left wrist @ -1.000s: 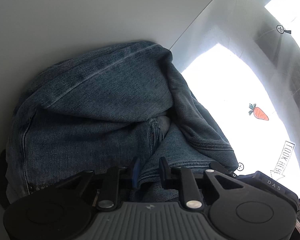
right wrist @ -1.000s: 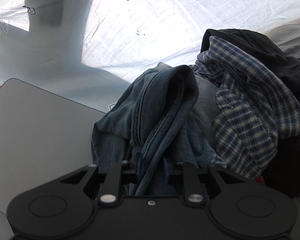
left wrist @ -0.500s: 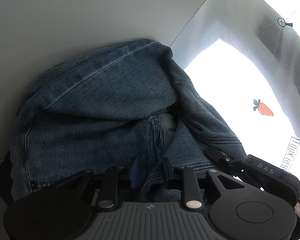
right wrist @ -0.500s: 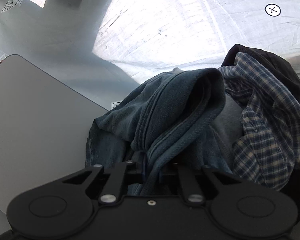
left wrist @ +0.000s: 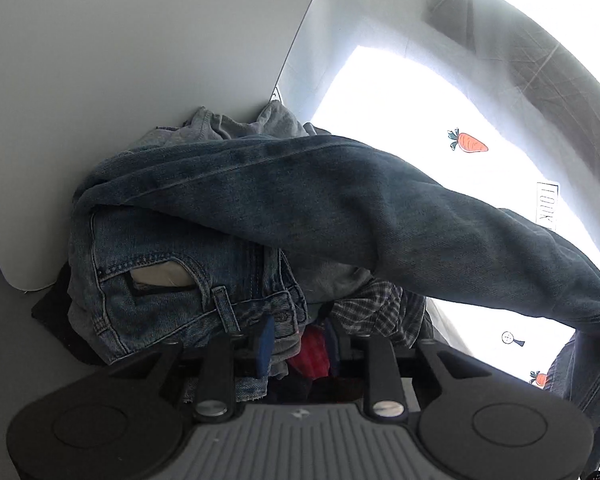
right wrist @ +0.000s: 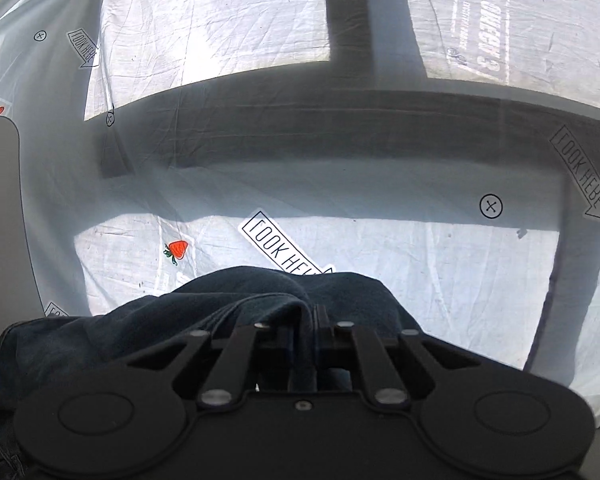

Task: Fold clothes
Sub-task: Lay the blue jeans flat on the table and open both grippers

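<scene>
Left gripper [left wrist: 298, 344]: jaws spread apart, low over the clothes pile; the blue pad on one finger lies against the waistband, nothing pinched between the jaws.
Right gripper [right wrist: 304, 340]: jaws pressed nearly together on a thick fold of dark denim, cloth bunched up over both fingers.
Dark blue denim jeans [left wrist: 340, 208]: one leg stretched taut across the left view, running from the pile toward the lower right; waistband, belt loop and front pocket with pale lining face the left gripper. In the right view the gripped fold [right wrist: 260, 300] humps up just ahead of the fingers.
Clothes pile: under the jeans, a blue-and-white plaid shirt [left wrist: 376, 304], a red garment [left wrist: 314, 356], and grey cloth behind [left wrist: 236, 128].
White printed sheet [right wrist: 420, 272]: wrinkled, with strawberry and carrot pictures, arrow labels and circled crosses, sunlit patches crossed by shadow bars.
Grey rounded board [left wrist: 140, 60]: lies flat behind the pile, touching it; its corner also shows at the left edge of the right view.
</scene>
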{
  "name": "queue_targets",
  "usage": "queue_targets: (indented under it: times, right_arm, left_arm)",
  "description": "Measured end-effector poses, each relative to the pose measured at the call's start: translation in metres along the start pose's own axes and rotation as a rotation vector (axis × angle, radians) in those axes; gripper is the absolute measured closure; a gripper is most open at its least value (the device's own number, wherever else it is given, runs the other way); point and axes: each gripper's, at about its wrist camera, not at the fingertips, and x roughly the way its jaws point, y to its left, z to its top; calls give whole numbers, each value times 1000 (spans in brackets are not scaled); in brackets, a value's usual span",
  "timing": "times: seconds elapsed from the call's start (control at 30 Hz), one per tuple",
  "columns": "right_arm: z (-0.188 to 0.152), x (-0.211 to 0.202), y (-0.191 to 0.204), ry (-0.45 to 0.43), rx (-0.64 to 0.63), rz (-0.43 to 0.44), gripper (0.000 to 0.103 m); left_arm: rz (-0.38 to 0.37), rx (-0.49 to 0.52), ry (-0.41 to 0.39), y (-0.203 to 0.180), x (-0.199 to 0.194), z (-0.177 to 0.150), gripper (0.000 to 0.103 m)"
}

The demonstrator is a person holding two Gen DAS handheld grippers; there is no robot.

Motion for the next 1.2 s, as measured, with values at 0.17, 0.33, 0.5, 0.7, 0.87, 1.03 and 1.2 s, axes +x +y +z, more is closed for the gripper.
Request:
queue_targets:
  times: [0.17,0.33,0.5,0.7,0.87,1.03,1.2]
  right_arm:
    - [12,-87,-132,-102,37,-237,94]
    - [-15,-153,-292,7,-6,-501,92]
    - [-120,-172,-404,547,-49,-510,81]
    - [-212,-231,-422,754,118,-484,75]
    - [-194,-241,-424,646,187,-376,69]
    - [-171,-209,-429,533,312,-235,59]
    - [-175,-181,-417,559,365,-185,59]
  left_arm:
    - [-38,65,0,-44,-37,-46,68]
    - [-67,105,75,-83,-57,-131,62]
    - [-57,218,250,-120,-44,-235,62]
    - [-28,224,350,-132,-41,-305,61]
    - [3,251,395,-142,-26,-325,61]
    - [44,251,419,-144,-1,-334,61]
    - [99,102,364,-113,1,-318,60]
